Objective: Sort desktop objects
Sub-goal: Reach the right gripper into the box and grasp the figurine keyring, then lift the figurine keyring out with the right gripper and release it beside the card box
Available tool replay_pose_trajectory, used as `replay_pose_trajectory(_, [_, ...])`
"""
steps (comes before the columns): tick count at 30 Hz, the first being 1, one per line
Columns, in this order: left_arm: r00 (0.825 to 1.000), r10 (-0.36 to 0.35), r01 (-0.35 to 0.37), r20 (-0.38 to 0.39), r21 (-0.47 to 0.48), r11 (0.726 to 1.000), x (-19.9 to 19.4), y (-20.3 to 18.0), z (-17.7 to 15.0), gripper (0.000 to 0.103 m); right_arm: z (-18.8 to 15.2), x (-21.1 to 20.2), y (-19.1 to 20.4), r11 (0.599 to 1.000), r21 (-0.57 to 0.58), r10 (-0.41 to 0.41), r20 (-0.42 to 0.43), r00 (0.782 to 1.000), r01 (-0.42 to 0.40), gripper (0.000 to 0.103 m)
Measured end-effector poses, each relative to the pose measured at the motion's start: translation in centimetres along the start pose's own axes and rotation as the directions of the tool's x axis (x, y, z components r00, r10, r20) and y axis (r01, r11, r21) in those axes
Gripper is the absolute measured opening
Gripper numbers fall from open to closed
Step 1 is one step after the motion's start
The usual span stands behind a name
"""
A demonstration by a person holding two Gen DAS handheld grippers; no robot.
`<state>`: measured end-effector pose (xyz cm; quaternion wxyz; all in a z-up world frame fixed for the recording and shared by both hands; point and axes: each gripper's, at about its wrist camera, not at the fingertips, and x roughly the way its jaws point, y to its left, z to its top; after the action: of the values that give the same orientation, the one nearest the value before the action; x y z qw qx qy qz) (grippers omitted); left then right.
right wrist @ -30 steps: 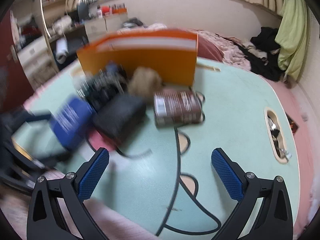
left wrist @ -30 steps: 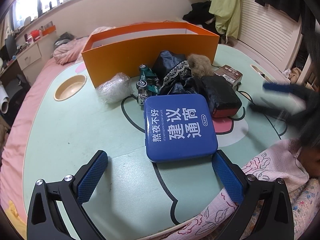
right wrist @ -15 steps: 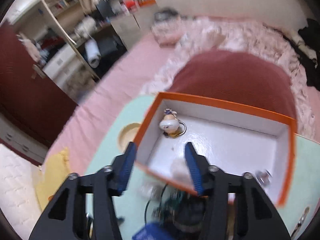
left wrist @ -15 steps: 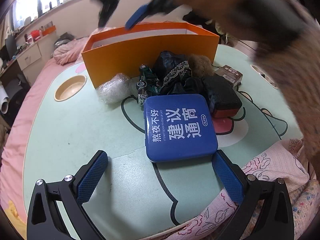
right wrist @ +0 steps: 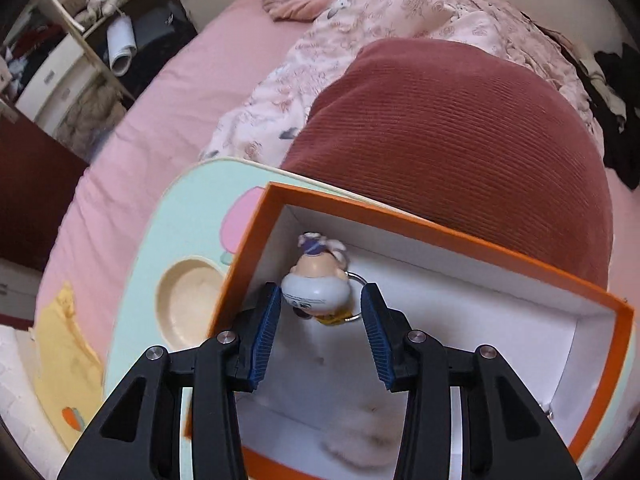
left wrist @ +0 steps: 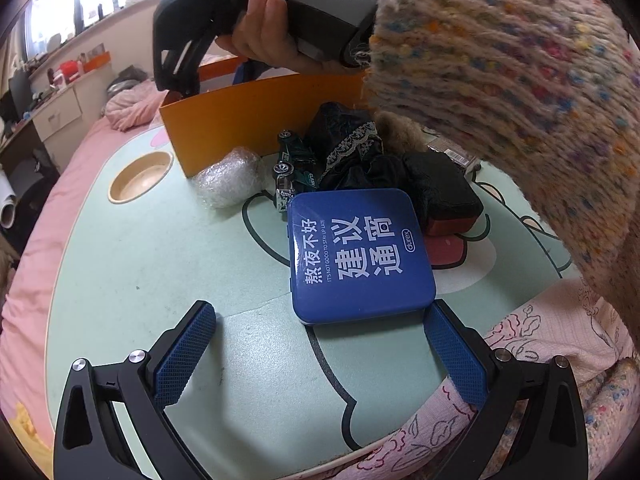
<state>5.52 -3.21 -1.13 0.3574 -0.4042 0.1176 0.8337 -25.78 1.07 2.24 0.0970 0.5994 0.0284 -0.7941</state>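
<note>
My left gripper [left wrist: 320, 309] rests open over the mint table [left wrist: 140, 264]. A blue tin [left wrist: 360, 252] with white lettering lies flat just ahead of its fingertips, untouched. A hand [left wrist: 260, 28] holds my right gripper [right wrist: 320, 297] steeply downward over the left end of the orange box [right wrist: 440, 232]. Its jaws stand narrow. A small figurine keychain [right wrist: 318, 280] lies in the box's far left corner and shows between the fingertips. The left pad looks close to it and a gap remains on the right. In the left wrist view the fingertips dip behind the box's front wall [left wrist: 248, 120].
Behind the tin sit a green toy car [left wrist: 292, 164], a bubble-wrap ball [left wrist: 228, 178], black lace cloth [left wrist: 348, 148], a black pouch [left wrist: 440, 192] and a brown fluffy thing [left wrist: 400, 132]. A knitted sleeve [left wrist: 520, 100] crosses above them. A white fuzzy blur [right wrist: 356, 440] lies in the box.
The right gripper swung from the table's right side across the pile to above the orange box, tipped downward, and its jaws narrowed. The left gripper and blue tin stayed put.
</note>
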Motion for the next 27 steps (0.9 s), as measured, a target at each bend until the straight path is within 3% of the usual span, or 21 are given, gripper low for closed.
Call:
replay_pose_trajectory(1, [1.0, 0.0, 0.0, 0.0, 0.001, 1.0, 0.0, 0.0, 0.0, 0.103, 0.0, 0.2, -0.2, 1.0, 0.007, 0.013, -0.011, 1.0, -0.013, 0.036])
replay_pose_trajectory(6, [1.0, -0.002, 0.002, 0.001, 0.002, 1.0, 0.1, 0.1, 0.1, 0.103, -0.4, -0.3, -1.2, 1.0, -0.007, 0.002, 0.005, 1.0, -0.002, 0.036])
replay_pose_trajectory(9, [1.0, -0.003, 0.003, 0.0, 0.004, 1.0, 0.1, 0.1, 0.1, 0.103, -1.1, -2.0, -2.3, 1.0, 0.016, 0.004, 0.072, 0.997, -0.006, 0.036])
replay_pose_trajectory(12, [1.0, -0.004, 0.004, 0.0, 0.004, 1.0, 0.2, 0.1, 0.1, 0.103, -2.7, -5.7, -3.7, 0.998, 0.039, 0.048, 0.194, 0.98, -0.056, 0.036])
replay_pose_trajectory(16, [1.0, -0.004, 0.004, 0.001, 0.005, 1.0, 0.1, 0.1, 0.1, 0.103, -6.3, -11.6, -5.2, 0.992, 0.041, 0.102, 0.335, 0.937, -0.123, 0.036])
replay_pose_trajectory(21, [1.0, -0.007, 0.007, 0.0, 0.007, 1.0, 0.2, 0.2, 0.0, 0.103, -12.2, -15.4, -6.4, 0.99, -0.003, 0.13, 0.373, 0.919, -0.139, 0.036])
replay_pose_trajectory(24, [1.0, -0.005, 0.005, 0.0, 0.008, 1.0, 0.2, 0.3, 0.1, 0.103, -15.7, -15.7, -6.8, 0.995, -0.006, 0.091, 0.371, 0.924, -0.096, 0.036])
replay_pose_trajectory(27, [1.0, -0.006, 0.006, 0.0, 0.009, 1.0, 0.2, 0.2, 0.0, 0.103, -17.8, -13.3, -7.4, 0.997, -0.003, 0.071, 0.278, 0.958, -0.073, 0.036])
